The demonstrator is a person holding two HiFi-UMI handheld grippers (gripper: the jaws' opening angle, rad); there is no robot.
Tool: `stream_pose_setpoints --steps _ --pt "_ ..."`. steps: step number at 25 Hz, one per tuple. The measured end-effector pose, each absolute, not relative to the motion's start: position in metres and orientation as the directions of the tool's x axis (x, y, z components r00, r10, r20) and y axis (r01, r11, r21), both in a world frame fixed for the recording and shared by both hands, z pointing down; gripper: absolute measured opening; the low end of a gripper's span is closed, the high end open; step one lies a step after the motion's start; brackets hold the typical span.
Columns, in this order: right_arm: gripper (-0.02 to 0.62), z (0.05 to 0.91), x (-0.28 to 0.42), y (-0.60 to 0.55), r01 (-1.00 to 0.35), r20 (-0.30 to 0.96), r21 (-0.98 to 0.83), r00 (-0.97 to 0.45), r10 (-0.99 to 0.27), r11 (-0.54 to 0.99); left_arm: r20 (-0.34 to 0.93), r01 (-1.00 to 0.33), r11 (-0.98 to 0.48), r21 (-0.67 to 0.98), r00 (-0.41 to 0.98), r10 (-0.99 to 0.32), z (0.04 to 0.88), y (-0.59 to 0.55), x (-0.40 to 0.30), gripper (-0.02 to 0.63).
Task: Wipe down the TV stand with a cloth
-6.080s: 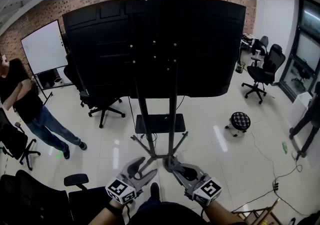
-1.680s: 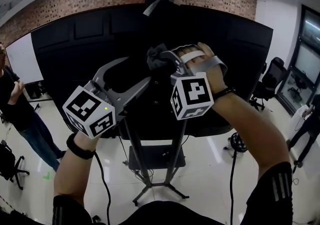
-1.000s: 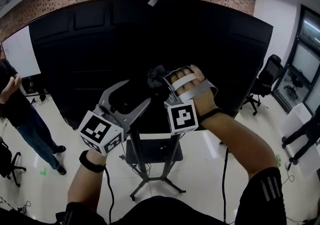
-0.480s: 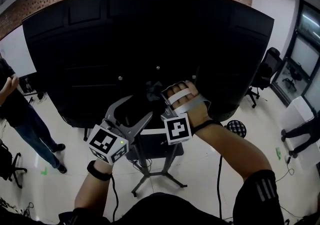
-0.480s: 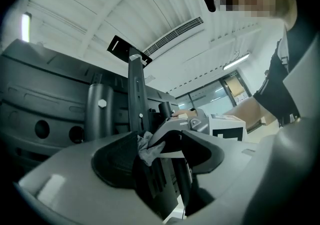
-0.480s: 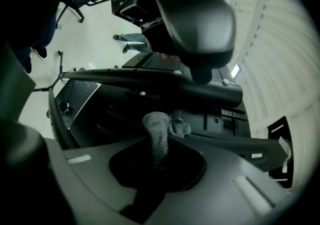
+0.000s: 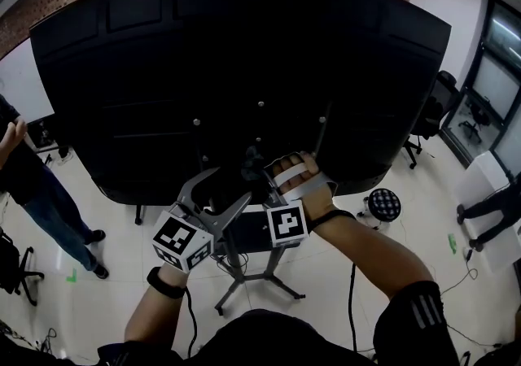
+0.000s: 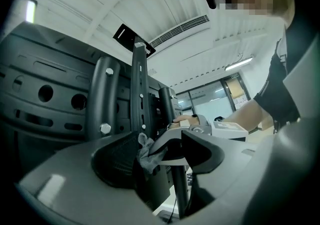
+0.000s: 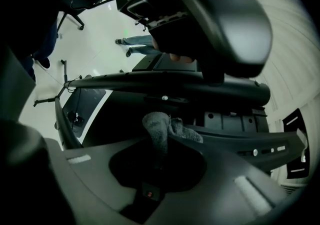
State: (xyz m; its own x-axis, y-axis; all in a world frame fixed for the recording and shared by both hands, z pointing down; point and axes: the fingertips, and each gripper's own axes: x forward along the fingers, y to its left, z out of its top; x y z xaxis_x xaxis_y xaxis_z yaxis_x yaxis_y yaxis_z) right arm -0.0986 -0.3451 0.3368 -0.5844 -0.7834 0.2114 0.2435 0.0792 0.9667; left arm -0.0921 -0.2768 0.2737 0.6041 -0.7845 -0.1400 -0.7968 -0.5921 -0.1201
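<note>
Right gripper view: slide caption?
Right gripper shut on a grey cloth, held close to the TV stand's black upright.

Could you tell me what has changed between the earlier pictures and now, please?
Both hand-held grippers rose from waist height to the TV stand's upright. The right hand-held gripper, shut on the dark cloth, has since slid down it. The left hand-held gripper followed downward, open and empty. The stand itself has not moved.

grey cloth (image 9: 161, 128) against black tv stand (image 8: 138, 89)
</note>
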Motion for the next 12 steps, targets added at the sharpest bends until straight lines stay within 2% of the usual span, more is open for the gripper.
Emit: stream_pose_setpoints --steps 12 --pt "0.038 0.401 -0.096 -0.346 0.266 0.296 0.949 -0.554 -0.778 0.172 -0.088 -0.79 -0.61 -0.06 0.613 -0.785 0.309 -0.28 -0.091 0.301"
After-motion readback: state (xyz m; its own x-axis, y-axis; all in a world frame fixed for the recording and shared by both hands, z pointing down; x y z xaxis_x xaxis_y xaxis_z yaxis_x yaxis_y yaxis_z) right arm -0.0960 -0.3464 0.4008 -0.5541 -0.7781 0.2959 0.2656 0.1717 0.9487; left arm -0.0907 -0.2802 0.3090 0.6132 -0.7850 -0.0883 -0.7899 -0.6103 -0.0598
